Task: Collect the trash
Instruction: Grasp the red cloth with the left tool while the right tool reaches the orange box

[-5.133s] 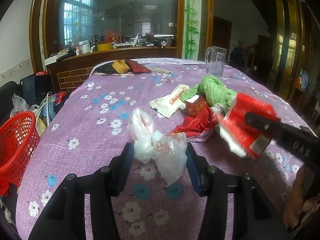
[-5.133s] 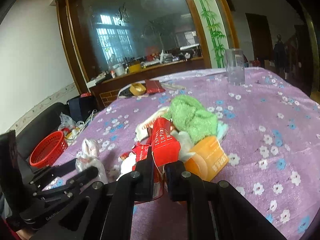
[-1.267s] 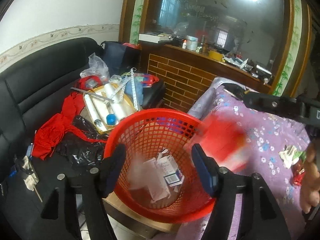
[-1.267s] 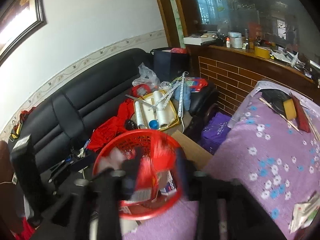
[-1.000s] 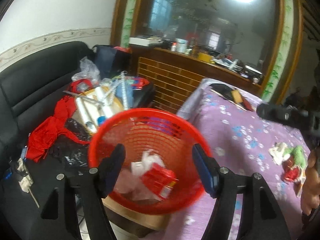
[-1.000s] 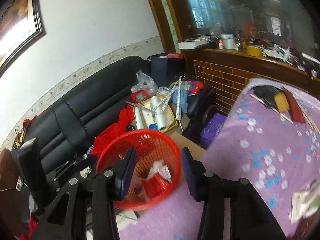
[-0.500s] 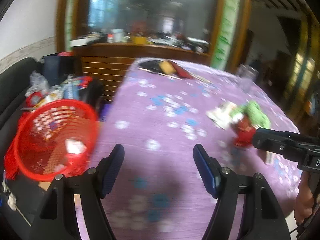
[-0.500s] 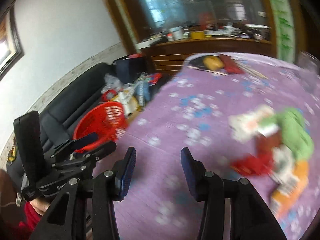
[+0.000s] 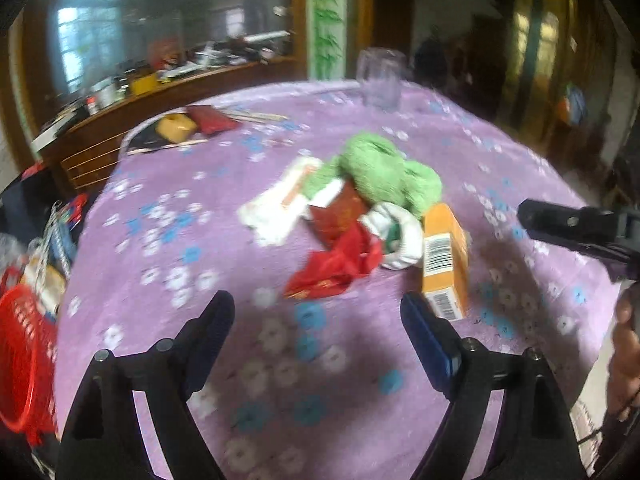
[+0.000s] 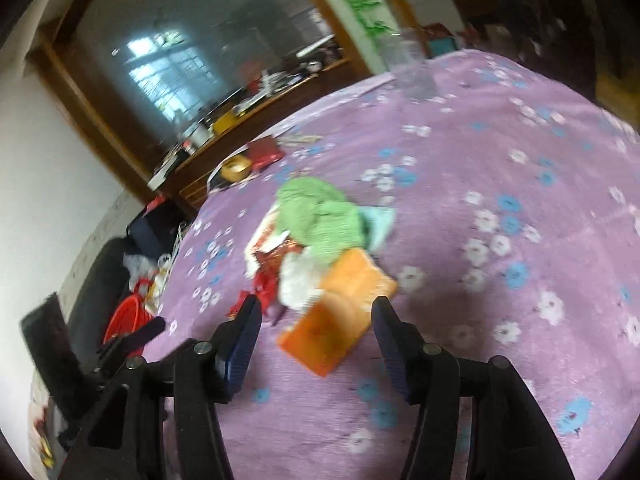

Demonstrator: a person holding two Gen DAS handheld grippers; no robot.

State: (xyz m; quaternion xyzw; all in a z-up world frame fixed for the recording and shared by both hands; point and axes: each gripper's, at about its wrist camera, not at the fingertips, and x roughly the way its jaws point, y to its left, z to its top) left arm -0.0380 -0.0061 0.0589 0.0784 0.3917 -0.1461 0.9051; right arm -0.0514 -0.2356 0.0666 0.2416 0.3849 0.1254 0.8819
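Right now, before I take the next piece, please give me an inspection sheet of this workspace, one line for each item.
Surface: table with purple flowered cloth.
Job's things: one pile of trash mid-table: orange carton, red wrapper, green cloth, white packet. Red basket stands beside the table at the left, below its top.
Clutter: clear jug at the far edge; yellow tape roll and dark red packet far left.
Grippers: left gripper open, nothing between its fingers; right gripper open, the orange carton just ahead of it.
Cables: nothing seen.
Surroundings: wooden counter with mirror; black sofa behind the basket.
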